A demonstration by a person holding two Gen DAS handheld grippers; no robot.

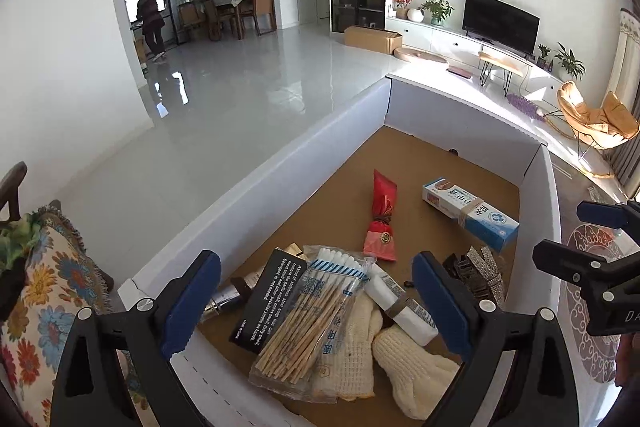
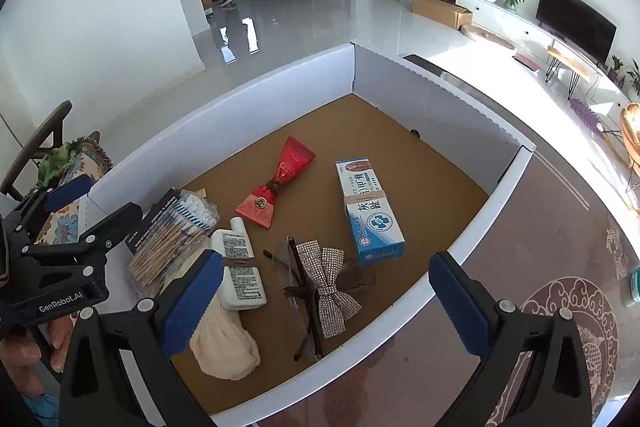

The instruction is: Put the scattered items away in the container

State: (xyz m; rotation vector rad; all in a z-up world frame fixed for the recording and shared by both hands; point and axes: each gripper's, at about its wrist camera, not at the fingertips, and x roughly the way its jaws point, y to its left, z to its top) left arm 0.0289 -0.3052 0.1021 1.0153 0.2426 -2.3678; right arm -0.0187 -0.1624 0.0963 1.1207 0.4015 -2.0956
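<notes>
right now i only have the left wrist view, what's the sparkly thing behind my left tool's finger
observer: A rhinestone bow, lying across a pair of glasses on the floor of the box.
operator: is the right tool holding anything
observer: No, the right tool is open, nothing between its fingers.
operator: anything outside the box on that side
observer: One teal object on the table, cut off by the frame edge; I cannot tell what it is.
</notes>
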